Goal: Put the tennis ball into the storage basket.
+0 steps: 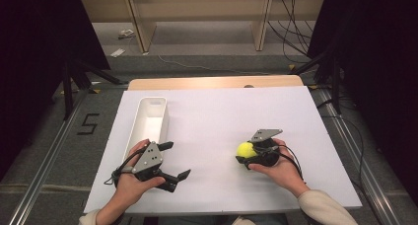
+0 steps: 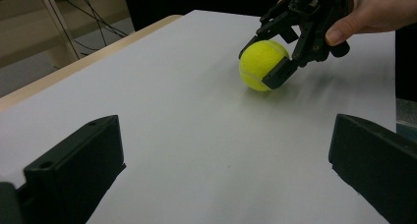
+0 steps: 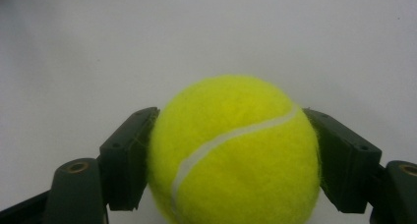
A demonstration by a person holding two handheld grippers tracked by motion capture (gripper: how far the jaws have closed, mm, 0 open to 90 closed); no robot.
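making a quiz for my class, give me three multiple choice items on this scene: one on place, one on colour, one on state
1. Where does the long white plastic bin lie on the white table board?
A left part
B right part
C middle

2. What colour is the fuzzy tennis ball?
A orange
B yellow
C blue

3. How is the left hand-held gripper?
A shut on the ball
B shut on the bin
C open, holding nothing

Key: 1 A, the high view shows it left of centre; 2 B, yellow felt between the right hand-held gripper's jaws; 3 C, its jaws stand wide apart.
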